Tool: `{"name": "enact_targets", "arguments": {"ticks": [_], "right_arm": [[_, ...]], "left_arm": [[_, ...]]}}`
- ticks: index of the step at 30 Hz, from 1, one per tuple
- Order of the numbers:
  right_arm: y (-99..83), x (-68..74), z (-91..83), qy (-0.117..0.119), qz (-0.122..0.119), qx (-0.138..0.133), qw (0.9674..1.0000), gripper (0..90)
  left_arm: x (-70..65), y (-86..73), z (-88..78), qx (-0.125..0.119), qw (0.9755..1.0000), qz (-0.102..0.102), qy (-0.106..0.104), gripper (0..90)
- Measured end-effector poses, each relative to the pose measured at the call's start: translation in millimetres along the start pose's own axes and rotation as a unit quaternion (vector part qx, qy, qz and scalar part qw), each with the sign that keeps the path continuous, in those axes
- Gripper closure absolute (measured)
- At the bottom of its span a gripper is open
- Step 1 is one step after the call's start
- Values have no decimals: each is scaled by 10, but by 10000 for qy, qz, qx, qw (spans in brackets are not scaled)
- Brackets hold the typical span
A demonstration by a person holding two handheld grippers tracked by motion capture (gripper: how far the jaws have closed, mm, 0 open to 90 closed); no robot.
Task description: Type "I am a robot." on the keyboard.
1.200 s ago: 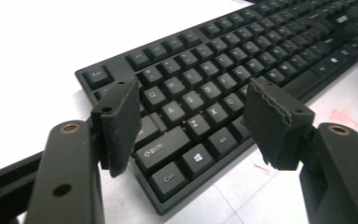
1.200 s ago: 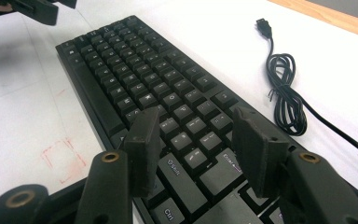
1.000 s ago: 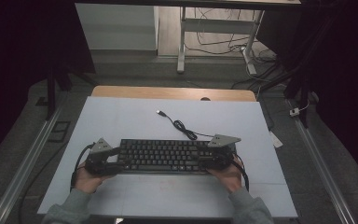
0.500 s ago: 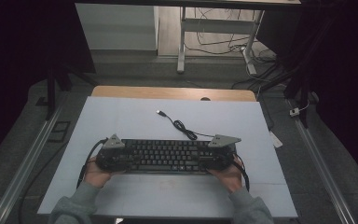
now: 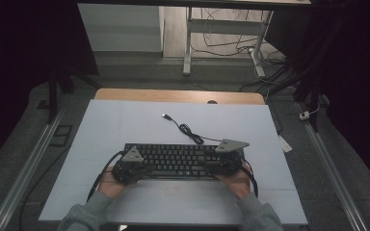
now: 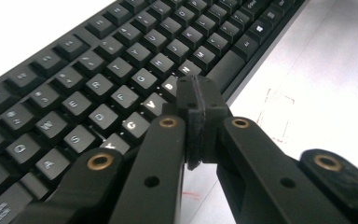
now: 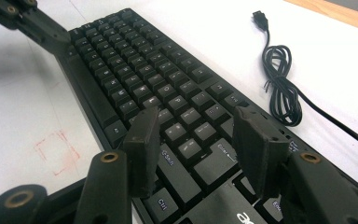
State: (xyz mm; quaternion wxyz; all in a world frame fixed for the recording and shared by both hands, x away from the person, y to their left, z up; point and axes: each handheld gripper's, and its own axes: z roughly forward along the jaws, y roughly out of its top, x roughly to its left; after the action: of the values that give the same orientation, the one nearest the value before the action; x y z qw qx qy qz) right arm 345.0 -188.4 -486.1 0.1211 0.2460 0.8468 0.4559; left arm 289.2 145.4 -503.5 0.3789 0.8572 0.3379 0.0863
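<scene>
A black keyboard (image 5: 180, 161) lies flat on the white table top, with its black cable (image 5: 188, 130) coiled behind it and ending in a loose USB plug (image 5: 165, 116). My left gripper (image 5: 142, 167) is over the keyboard's left half. In the left gripper view, my left gripper (image 6: 198, 100) is shut with nothing between its jaws, tips just above the V, B and N keys (image 6: 168, 86); whether they touch is unclear. My right gripper (image 7: 198, 135) stands open over the keyboard's right end, above the Enter and Ctrl keys. From above, my right gripper (image 5: 214, 163) rests there.
Faint red square marks (image 7: 56, 149) are drawn on the white table top (image 5: 125, 120) in front of the keyboard. A wooden strip (image 5: 173, 95) runs along the far edge. The cable coil (image 7: 279, 79) lies beyond the keyboard's right end. My left gripper (image 7: 32, 21) appears far off.
My left gripper has moved right, from the keyboard's left end to over its left-half keys. The right gripper and the keyboard have stayed in place.
</scene>
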Motion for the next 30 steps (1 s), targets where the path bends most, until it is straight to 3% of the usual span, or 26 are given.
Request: {"name": "enact_targets", "arguments": {"ticks": [23, 27, 30], "right_arm": [[-9, 0, 5, -20, -7, 27, 10000, 515], [-8, 4, 7, -14, -14, 22, 10000, 515], [-7, 5, 6, -23, -21, 41, 10000, 515]], "left_arm": [[13, -49, 205, 405, 9989, -36, 221, 885], [17, -45, 184, 364, 9989, -34, 282, 885], [28, -34, 112, 115, 9995, -107, 276, 885]]}}
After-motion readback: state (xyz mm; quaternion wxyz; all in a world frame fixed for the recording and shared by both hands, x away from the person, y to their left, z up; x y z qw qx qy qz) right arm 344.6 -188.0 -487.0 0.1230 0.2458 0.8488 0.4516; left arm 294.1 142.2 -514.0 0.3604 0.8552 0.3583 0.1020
